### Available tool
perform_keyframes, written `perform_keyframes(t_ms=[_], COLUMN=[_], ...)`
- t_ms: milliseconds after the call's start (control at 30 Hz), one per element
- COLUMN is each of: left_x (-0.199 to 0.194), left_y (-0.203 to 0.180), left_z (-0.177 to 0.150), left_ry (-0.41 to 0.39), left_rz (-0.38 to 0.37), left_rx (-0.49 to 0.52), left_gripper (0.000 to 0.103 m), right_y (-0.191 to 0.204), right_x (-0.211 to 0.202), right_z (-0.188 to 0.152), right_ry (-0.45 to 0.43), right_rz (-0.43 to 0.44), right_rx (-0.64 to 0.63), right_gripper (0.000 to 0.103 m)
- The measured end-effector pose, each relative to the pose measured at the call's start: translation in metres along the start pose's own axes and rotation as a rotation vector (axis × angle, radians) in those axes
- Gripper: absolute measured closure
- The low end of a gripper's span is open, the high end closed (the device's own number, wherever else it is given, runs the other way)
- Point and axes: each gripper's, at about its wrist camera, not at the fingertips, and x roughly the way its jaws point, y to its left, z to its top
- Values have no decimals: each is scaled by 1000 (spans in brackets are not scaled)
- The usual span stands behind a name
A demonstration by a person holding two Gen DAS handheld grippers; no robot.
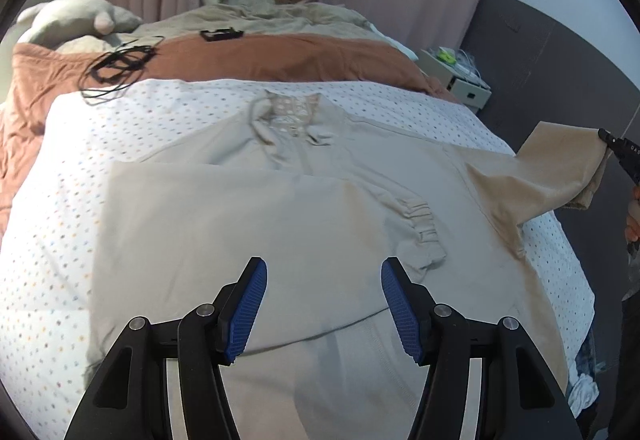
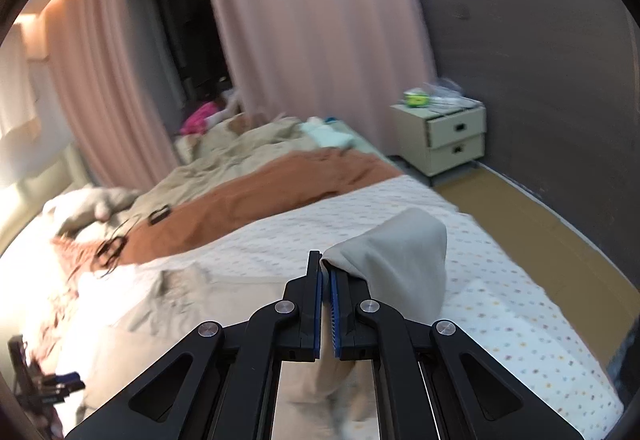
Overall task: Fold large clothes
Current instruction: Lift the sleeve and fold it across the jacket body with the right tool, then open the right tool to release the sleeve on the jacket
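A large beige long-sleeved garment (image 1: 304,191) lies flat on a white dotted sheet (image 1: 64,207), collar away from me. Its left side is folded in over the body, with a gathered cuff (image 1: 424,228) on top. My left gripper (image 1: 323,280) is open and empty just above the lower body of the garment. My right gripper (image 2: 326,268) is shut on the garment's right sleeve (image 2: 400,252) and holds it lifted off the bed; in the left wrist view that sleeve (image 1: 556,163) stretches out past the right bed edge to the right gripper (image 1: 608,139).
A rust blanket (image 1: 260,57) and beige duvet (image 1: 256,19) lie beyond the sheet, with a black cable bundle (image 1: 116,67), a small black device (image 1: 221,34) and soft toys (image 1: 76,19). A cream nightstand (image 2: 444,137) stands by the grey wall. Pink curtains (image 2: 312,19) hang behind.
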Motion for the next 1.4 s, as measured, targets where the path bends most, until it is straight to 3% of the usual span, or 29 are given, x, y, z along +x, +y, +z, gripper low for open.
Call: perform_keyframes(t_ms=[300,567,767,833,900,967,1167,1400], left_x=[-55,-78,-80,-79,-76,-73,-55,-23], left_y=[58,105,125,129,128,125,107,74], left_z=[-28,-53,-66,-69,-71,-71,-70,-68], left_ry=[-27,-22,-11,-6,-1,2,16,45], left_rz=[78,121,131,129,122,114,70,-3], left_rx=[-64,-132,-165,-172,-176,-169,-150,-116], left_gripper=[42,42,42,42,42,41,42,41], right_y=[113,192,221,224,224,221,194,117], right_x=[18,67,110,125,134,132,105,58], right_z=[-32,-107,-176,-200,-224,-240,-258,-223], right_ry=[59,215,370,458,538,547,565,460], right_rz=[180,273,280,278,278,263,268,240], right_rx=[-159,-265,-271,-253,-228,-229,-207,-43], right_gripper=[98,98,98,90,46,33,33,33])
